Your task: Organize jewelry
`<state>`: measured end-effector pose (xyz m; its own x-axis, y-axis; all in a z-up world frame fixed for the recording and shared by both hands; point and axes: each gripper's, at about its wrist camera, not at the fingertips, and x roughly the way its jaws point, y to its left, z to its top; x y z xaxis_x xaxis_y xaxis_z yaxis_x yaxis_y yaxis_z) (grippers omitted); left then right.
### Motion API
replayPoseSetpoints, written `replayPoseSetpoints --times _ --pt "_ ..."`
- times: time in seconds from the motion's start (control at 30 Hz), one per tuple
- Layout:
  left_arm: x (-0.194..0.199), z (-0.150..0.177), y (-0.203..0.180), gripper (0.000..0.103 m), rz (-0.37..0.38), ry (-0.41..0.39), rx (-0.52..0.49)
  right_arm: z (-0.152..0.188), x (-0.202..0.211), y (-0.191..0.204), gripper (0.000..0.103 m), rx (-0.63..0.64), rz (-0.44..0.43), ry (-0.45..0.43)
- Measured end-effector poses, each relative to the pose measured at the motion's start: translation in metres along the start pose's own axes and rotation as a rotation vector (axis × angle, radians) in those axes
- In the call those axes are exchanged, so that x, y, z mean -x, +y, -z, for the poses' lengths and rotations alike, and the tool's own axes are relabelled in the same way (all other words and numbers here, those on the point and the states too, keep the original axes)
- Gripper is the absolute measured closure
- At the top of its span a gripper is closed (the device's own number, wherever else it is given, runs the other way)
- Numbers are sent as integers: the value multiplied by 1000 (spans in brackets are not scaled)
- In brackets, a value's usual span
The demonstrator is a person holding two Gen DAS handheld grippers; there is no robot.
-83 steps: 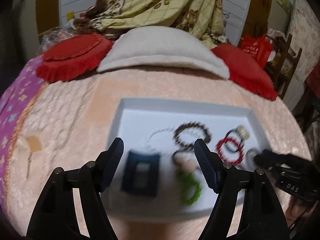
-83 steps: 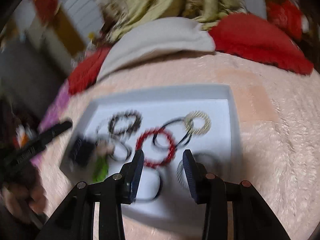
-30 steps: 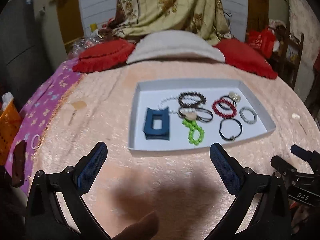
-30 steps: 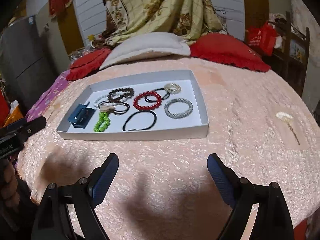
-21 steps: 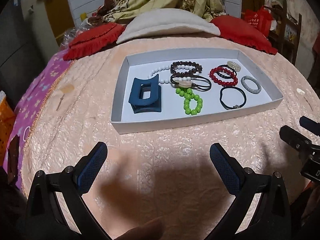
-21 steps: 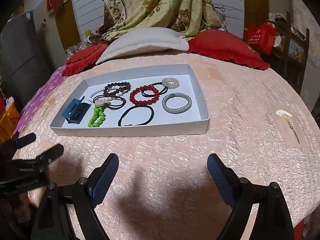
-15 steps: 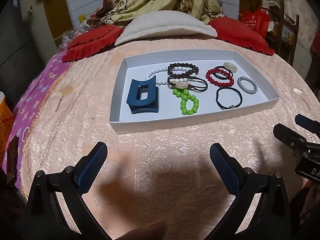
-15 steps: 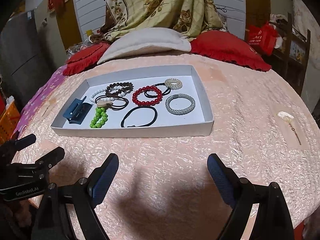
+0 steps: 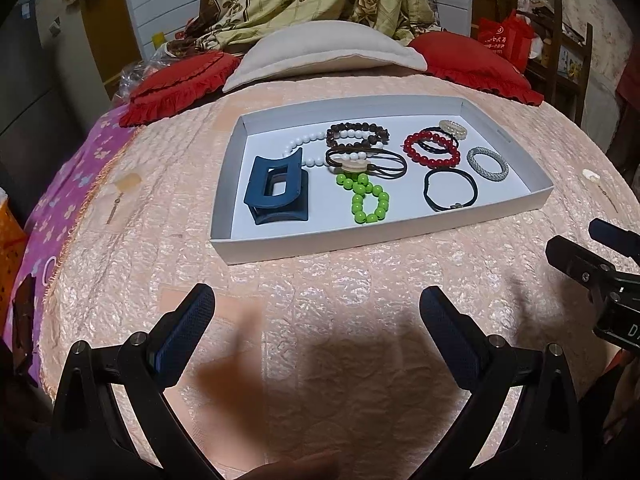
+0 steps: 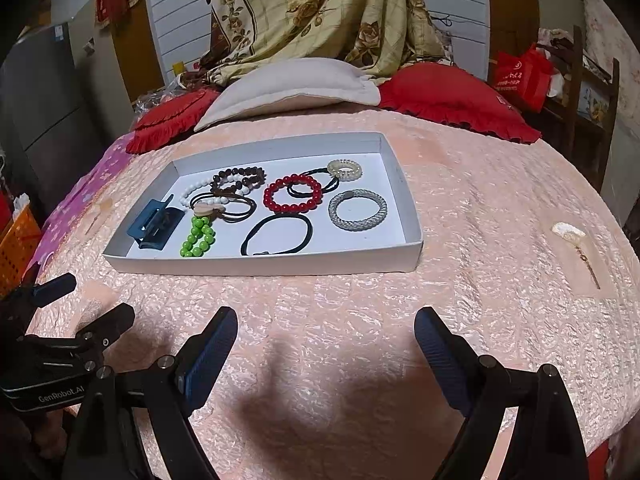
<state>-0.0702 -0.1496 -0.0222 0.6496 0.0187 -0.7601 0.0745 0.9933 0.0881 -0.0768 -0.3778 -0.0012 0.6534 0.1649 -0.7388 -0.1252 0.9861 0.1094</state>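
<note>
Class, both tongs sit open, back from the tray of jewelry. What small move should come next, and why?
Probably bring the right tongs forward over the tray's near edge toward the black hair tie. Both tongs are open and empty, the left tongs too. The tie lies nearest, apart from the tangled bracelets.

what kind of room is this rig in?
Most likely a home bedroom: the tray sits on a peach quilted bedspread, with a white pillow and red cushion behind it.

One tray [image 9: 224,200]; one hair clip [image 9: 276,190]; two red cushions [image 9: 176,84].
</note>
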Motion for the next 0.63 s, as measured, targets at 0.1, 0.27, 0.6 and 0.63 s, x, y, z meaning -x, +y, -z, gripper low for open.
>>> replayPoseSetpoints --times 0.1,0.27,0.6,0.63 --pt "0 0 0 1 2 3 2 0 0 1 15 2 1 2" --pt "0 1 0 1 5 4 6 1 -1 1 15 5 -1 5" --pt "2 2 -1 1 9 -5 0 1 -2 2 15 8 -1 8" --pt "2 2 -1 1 9 -5 0 1 -2 2 15 8 -1 8"
